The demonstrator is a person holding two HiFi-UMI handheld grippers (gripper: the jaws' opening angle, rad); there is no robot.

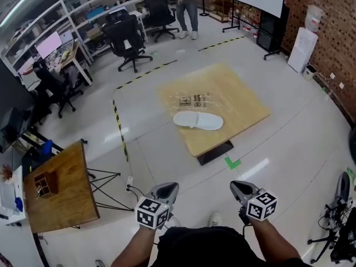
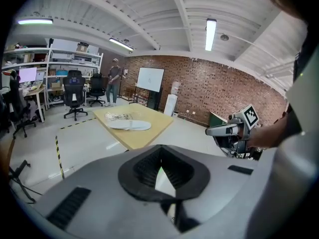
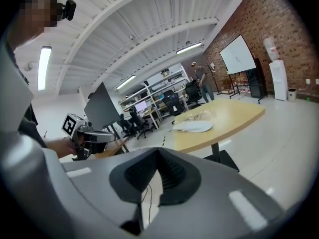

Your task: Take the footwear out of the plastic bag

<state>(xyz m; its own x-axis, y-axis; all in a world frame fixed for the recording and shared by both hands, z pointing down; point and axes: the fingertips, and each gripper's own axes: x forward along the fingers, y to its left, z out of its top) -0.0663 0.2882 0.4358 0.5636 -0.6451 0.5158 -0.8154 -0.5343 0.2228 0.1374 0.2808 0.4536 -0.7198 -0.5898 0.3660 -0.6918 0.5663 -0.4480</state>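
Pale wood forms the worktop (image 1: 245, 115), which stands at twelve o'clock from the person in the head view, well apart from both tools. On it lies the footwear, a pair of white slippers (image 1: 198, 120), flat and side by side. The clear plastic bag (image 1: 194, 100) lies crumpled just beyond them, again towards twelve o'clock. The slippers look to be outside the bag, but the film is so transparent that I cannot tell whether an edge of it covers them. The left gripper (image 1: 165, 192) and the right gripper (image 1: 240, 190) hang close to the body at seven and five o'clock of the frame. That is probably because nothing on the worktop is within reach from here. The bottom edge cuts off the forearms.

In the left gripper view, the fingers are pressed together with nothing between them. The slippers and bag sit small and far off at eleven o'clock. The right gripper shows at three o'clock. The bag's print is too small to read.

In the right gripper view, the fingers likewise meet and carry nothing. The worktop lies at one o'clock, with the slippers near its front edge and the bag a glint behind them. The left gripper shows at nine o'clock.
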